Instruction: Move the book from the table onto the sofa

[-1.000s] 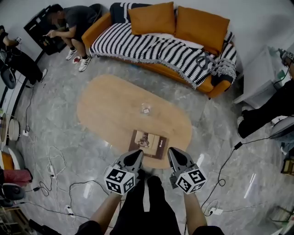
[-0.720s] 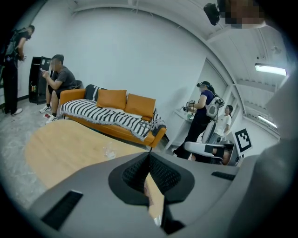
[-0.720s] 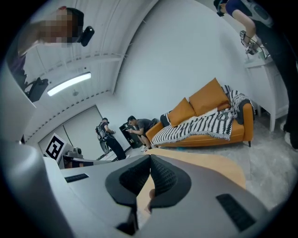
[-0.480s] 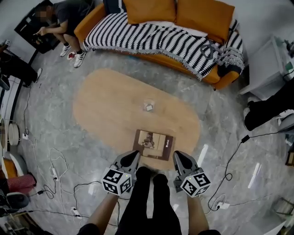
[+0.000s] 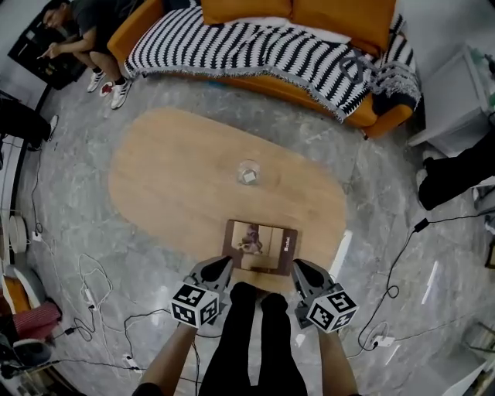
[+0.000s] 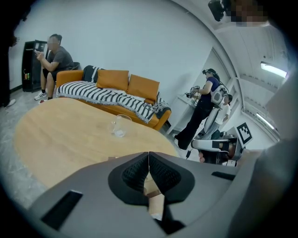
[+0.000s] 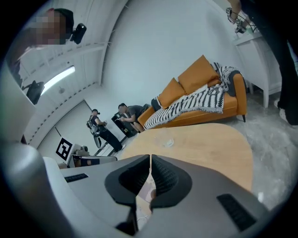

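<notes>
The left gripper (image 5: 223, 265) and the right gripper (image 5: 298, 267) hang side by side above the person's dark trouser legs (image 5: 247, 332), at the near edge of the tabletop (image 5: 170, 178). Each carries a cube with square black-and-white markers. Only the gripper views show the fingers: on both grippers the dark ribbed pads are pressed together, with nothing between them.

The book (image 5: 261, 247) lies flat on the tabletop just beyond the fingertips, between the two grippers and apart from both. It is a thin rectangle with a dark brown border and a pale pictured cover. Only the head view shows it whole.

A clear drinking glass (image 5: 248, 172) stands upright near the tabletop's middle, well apart from the book. The tabletop is a long oval of light wood on a grey marbled floor (image 5: 371, 232) crossed by cables.

Beyond it stands the sofa (image 5: 370, 116), orange-upholstered, with a black-and-white striped fringed throw (image 5: 255, 50). A seated person (image 5: 77, 15) is at its left end. The left gripper view shows a standing person (image 6: 203, 109) wearing a harness beyond its right end.
</notes>
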The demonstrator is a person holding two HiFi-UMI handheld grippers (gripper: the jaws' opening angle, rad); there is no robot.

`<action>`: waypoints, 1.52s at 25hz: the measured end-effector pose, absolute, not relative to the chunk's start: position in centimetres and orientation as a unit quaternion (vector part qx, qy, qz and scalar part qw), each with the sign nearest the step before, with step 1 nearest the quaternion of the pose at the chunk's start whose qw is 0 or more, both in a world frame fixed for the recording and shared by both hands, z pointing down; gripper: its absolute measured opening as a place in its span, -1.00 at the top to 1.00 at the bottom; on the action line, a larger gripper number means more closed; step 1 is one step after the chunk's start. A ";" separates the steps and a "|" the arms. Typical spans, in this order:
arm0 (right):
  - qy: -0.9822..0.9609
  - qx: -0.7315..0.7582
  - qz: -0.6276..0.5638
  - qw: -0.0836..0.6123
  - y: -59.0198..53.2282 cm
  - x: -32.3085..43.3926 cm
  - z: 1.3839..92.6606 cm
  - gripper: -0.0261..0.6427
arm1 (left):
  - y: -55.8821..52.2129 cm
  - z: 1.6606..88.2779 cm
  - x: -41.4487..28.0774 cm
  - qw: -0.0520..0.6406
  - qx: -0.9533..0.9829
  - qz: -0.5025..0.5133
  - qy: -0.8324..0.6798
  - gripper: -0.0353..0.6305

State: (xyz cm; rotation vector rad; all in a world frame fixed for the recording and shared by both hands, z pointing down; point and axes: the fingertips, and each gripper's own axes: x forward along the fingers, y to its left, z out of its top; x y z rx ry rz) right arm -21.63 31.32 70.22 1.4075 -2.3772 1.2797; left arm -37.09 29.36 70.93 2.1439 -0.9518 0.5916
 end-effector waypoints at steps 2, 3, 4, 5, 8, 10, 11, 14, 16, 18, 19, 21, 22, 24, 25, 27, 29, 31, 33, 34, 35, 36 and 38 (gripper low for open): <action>-0.772 0.464 0.431 0.052 31.3 -21.7 72.0 0.84 | 29.2 72.8 -37.5 0.359 0.826 0.235 -0.366 0.85; -0.768 0.464 0.437 0.053 31.4 -21.7 72.9 0.84 | 29.1 73.7 -37.8 0.362 0.824 0.238 -0.365 0.85; -0.765 0.464 0.443 0.054 31.4 -21.7 73.8 0.84 | 28.9 74.6 -38.0 0.365 0.823 0.240 -0.364 0.85; -0.762 0.464 0.449 0.054 31.3 -21.7 74.6 0.84 | 28.7 75.5 -38.2 0.368 0.821 0.242 -0.363 0.85; -0.753 0.460 0.466 0.057 31.1 -21.6 77.1 0.84 | 28.2 78.1 -38.8 0.379 0.817 0.251 -0.354 0.85; -0.747 0.458 0.479 0.059 31.1 -21.6 78.7 0.84 | 28.1 79.7 -39.2 0.387 0.814 0.259 -0.346 0.84; -0.743 0.457 0.485 0.061 31.1 -21.6 79.5 0.83 | 28.0 80.5 -39.5 0.392 0.813 0.262 -0.342 0.84; -0.733 0.455 0.502 0.065 30.9 -21.4 81.6 0.76 | 27.6 82.5 -40.0 0.408 0.806 0.270 -0.333 0.84; -0.726 0.454 0.513 0.066 30.7 -21.3 82.9 0.69 | 27.4 83.8 -40.4 0.415 0.802 0.275 -0.329 0.82; -0.718 0.456 0.521 0.067 30.6 -21.0 84.1 0.64 | 27.1 85.2 -40.9 0.424 0.798 0.281 -0.324 0.73; -0.714 0.458 0.525 0.068 30.6 -20.8 84.8 0.63 | 26.9 85.9 -41.0 0.430 0.795 0.283 -0.321 0.69; -0.706 0.457 0.535 0.071 30.7 -20.5 86.0 0.57 | 26.7 87.1 -41.2 0.443 0.791 0.284 -0.313 0.61; -0.703 0.455 0.541 0.072 30.7 -20.4 86.6 0.55 | 26.6 87.6 -41.2 0.448 0.789 0.284 -0.309 0.58; -0.698 0.450 0.552 0.072 30.9 -20.3 87.5 0.52 | 26.5 88.4 -41.1 0.462 0.786 0.282 -0.300 0.53; -0.695 0.448 0.558 0.071 30.9 -20.2 87.8 0.50 | 26.5 88.7 -41.1 0.469 0.783 0.280 -0.296 0.51; -0.690 0.447 0.566 0.062 30.8 -20.0 88.0 0.50 | 26.5 89.3 -41.0 0.483 0.778 0.279 -0.290 0.47; -0.686 0.451 0.568 0.054 30.4 -19.7 88.0 0.50 | 26.4 89.8 -41.0 0.493 0.773 0.278 -0.288 0.46; -0.684 0.455 0.567 0.057 30.1 -19.4 88.2 0.44 | 26.3 90.1 -41.0 0.502 0.769 0.276 -0.284 0.44; -0.681 0.456 0.570 0.064 30.3 -19.1 88.8 0.39 | 26.5 90.5 -40.8 0.512 0.766 0.275 -0.276 0.40; -0.679 0.454 0.574 0.068 30.5 -19.0 89.2 0.38 | 26.6 90.8 -40.7 0.517 0.764 0.275 -0.272 0.38; -0.677 0.450 0.578 0.072 30.7 -19.2 89.6 0.36 | 26.7 91.0 -40.7 0.522 0.762 0.273 -0.270 0.38; -0.677 0.444 0.582 0.076 30.9 -19.4 90.0 0.35 | 26.7 91.1 -40.7 0.528 0.759 0.270 -0.270 0.37; -0.678 0.434 0.588 0.078 31.1 -20.0 90.4 0.34 | 26.7 91.3 -40.7 0.545 0.752 0.257 -0.269 0.35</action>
